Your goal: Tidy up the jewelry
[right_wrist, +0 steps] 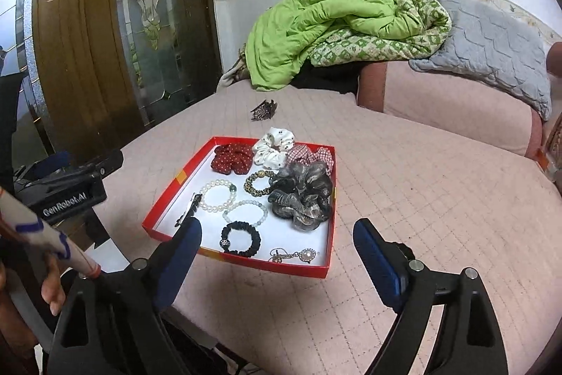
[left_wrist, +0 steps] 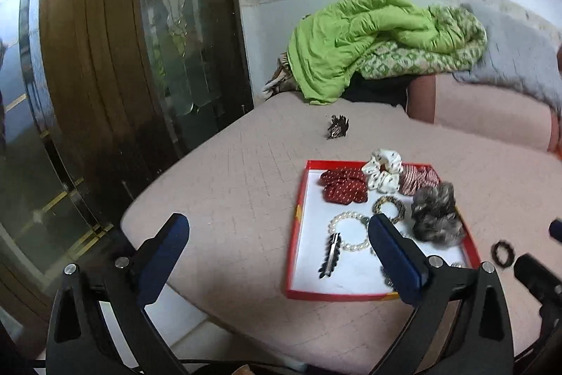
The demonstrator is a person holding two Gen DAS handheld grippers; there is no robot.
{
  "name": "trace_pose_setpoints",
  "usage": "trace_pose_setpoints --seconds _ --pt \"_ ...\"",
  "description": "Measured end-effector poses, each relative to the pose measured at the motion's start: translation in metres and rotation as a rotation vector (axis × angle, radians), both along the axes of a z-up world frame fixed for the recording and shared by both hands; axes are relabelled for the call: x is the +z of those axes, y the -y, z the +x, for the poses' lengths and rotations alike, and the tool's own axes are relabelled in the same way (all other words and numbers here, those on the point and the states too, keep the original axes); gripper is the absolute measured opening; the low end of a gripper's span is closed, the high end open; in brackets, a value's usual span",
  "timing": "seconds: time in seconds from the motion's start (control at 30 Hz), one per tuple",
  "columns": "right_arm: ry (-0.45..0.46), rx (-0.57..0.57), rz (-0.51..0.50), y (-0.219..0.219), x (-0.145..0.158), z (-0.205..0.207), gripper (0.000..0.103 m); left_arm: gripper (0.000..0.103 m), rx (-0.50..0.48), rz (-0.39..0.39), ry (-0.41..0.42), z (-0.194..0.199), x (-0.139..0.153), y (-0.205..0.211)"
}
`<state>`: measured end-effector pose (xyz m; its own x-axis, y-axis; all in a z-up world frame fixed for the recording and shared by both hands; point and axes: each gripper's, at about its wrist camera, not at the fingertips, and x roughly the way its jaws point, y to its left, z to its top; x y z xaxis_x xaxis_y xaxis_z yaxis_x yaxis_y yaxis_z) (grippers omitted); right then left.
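Now I hold both claws, left gripper (left_wrist: 277, 252) and right gripper (right_wrist: 277, 252), wide and empty above the shallow red cardboard tray (right_wrist: 168, 199), leaving its sorted jewelry undisturbed.

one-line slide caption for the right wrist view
Open right hand-held gripper above a red tray of scrunchies and bracelets on a pink bed.

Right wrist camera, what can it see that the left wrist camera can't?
Only the right wrist view shows the black bracelet, the pearl brooch and a person's hand. Only the left wrist view shows a small dark ring lying on the bedcover outside the tray. Both show the red tray, the pearl bracelet, the grey scrunchie and the hair claw.
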<state>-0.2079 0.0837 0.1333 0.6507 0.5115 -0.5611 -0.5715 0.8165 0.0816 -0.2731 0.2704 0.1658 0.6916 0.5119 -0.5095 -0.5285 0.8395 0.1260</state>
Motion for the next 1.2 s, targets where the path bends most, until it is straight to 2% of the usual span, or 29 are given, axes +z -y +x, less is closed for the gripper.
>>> trace_pose_setpoints --seconds 0.1,0.23,0.47,1.2 --pt "0.009 0.008 -0.002 -0.001 0.003 -0.005 0.091 0.102 0.005 0.018 0.008 -0.006 0.003 0.005" --pt "0.017 0.018 -0.005 -0.002 0.006 -0.011 0.092 0.102 0.026 -0.010 0.022 -0.010 0.006 0.002" --pt "0.024 0.027 -0.012 -0.004 0.007 -0.016 0.092 0.102 0.076 -0.001 0.007 -0.012 0.001 -0.005" --pt "0.004 0.041 -0.018 -0.011 0.002 -0.016 0.092 0.102 0.088 0.023 -0.009 -0.010 -0.004 -0.007"
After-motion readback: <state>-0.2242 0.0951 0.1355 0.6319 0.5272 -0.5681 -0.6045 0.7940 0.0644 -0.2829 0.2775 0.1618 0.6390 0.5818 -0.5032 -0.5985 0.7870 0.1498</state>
